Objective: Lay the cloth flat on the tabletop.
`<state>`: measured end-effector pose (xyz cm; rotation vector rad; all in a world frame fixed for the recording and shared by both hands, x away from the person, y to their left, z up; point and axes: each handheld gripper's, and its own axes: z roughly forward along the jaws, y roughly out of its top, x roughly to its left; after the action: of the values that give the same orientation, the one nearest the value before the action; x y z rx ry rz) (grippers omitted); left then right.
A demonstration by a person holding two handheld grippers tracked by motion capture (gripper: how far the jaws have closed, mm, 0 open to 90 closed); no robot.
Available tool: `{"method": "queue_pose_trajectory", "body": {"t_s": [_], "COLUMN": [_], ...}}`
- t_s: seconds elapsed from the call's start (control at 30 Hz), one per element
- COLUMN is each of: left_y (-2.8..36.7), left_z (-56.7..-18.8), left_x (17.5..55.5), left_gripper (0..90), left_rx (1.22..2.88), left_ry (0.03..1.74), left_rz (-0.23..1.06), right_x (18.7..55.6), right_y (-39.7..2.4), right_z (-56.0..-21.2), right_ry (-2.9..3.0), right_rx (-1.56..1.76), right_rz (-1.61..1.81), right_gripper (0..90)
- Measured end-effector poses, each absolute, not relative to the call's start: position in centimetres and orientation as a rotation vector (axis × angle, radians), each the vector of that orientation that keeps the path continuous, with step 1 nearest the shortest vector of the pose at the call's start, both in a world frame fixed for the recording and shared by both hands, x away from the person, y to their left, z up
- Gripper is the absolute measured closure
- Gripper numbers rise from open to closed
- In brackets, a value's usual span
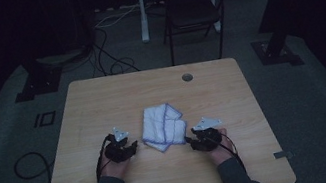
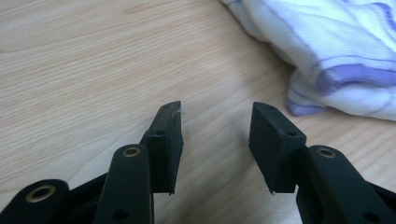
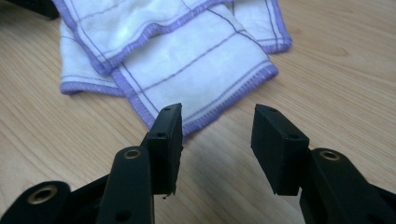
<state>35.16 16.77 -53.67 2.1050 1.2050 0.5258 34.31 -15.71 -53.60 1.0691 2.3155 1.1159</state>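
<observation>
High view first, from the near edge: two sleeves come up onto the table (image 1: 101, 97); each hand rests low on the wood, wrists flat; the left gripper (image 1: 132, 145) points right at the cloth (image 1: 163, 127), and the right gripper (image 1: 191, 140) points left at it. Both sets of jaws stand apart with nothing between them; bare wood shows in each gap. The folded white cloth with purple edges lies between the grippers, mid-table, just past their tips.
</observation>
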Motion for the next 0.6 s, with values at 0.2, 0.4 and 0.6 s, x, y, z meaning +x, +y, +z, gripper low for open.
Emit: {"method": "queue_pose_trajectory", "body": {"t_s": [0.2,0.4,0.6], "left_y": [16.3,16.2,16.0], "left_z": [-53.1,-52.1,-51.0], "left_x": [34.8,34.5,34.2], "left_gripper": [54.3,52.7,52.3], "left_rx": [2.11,2.08,2.059], "left_ry": [1.163,1.14,1.103], "left_rz": [0.516,0.517,0.519], "right_x": [34.2,34.3,34.3], "right_y": [-15.0,-14.4,-14.1], "right_z": [-53.7,-53.6,-53.7], "right_ry": [2.32,2.33,2.339], "right_rx": [1.037,1.013,1.001], "right_rz": [1.098,1.092,1.089], "right_gripper": [53.9,55.5,56.7]}}
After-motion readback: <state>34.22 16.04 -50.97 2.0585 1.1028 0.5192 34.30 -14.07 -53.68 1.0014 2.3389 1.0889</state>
